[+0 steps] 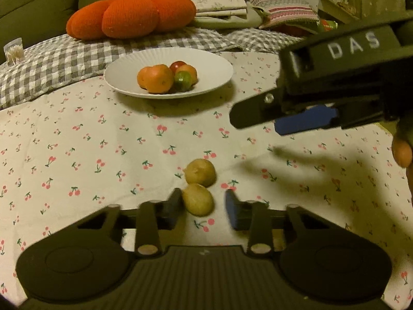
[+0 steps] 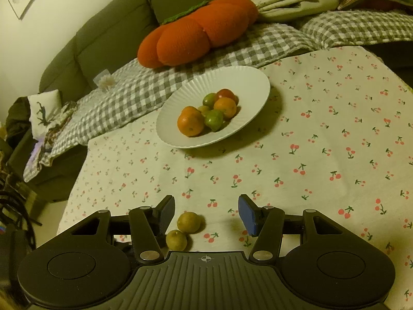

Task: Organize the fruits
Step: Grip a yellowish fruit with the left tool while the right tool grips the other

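Note:
Two yellow-brown fruits lie side by side on the cherry-print cloth. In the left wrist view the nearer fruit sits between my left gripper's open fingers, touching the left pad; the farther fruit is just beyond. The right gripper hovers at the right, above the cloth. In the right wrist view my right gripper is open and empty above both fruits. A white plate holds several oranges, green and red fruits.
An orange pumpkin-shaped cushion and folded linens lie on a grey checked blanket behind the plate. The table's left edge drops to the floor with clutter. A toothpick box stands far left.

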A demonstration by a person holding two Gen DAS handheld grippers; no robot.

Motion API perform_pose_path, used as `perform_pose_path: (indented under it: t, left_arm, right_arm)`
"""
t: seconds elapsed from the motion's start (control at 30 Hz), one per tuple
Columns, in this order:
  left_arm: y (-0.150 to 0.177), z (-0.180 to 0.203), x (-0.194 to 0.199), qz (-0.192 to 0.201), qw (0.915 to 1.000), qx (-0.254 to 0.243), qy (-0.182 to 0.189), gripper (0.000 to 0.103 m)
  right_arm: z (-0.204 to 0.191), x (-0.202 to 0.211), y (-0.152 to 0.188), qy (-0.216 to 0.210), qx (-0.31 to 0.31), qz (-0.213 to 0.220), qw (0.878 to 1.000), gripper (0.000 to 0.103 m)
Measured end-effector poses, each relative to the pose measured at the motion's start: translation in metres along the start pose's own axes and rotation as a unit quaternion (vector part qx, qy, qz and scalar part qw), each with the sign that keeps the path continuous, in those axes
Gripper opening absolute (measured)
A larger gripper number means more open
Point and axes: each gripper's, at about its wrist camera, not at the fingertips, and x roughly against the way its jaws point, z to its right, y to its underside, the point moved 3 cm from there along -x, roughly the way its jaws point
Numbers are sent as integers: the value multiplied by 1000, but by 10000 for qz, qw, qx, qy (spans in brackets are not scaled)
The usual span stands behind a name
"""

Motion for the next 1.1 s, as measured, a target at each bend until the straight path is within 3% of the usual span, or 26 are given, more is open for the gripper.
perform_pose_path:
  t: [0.33,0.67,0.97,1.1]
  left_arm:
    - [5,-19,14,-163,9988,417,-213,23]
    - [15,-57,35,-243,9932,1011,-523,23]
    - [22,-75,42,-309,9895,1246,-665,23]
    - [23,-78,44,-302,9890,1277,-684,23]
  right_arm:
    - [-4,-11,5,73,196,-126,9997,54]
    - [-26,-30,20,15,769,-369,9964,54]
    - [-48,-53,36,41,1291,-559,9900,53]
    - [-56,-64,40,200,1570,-488,9862,48]
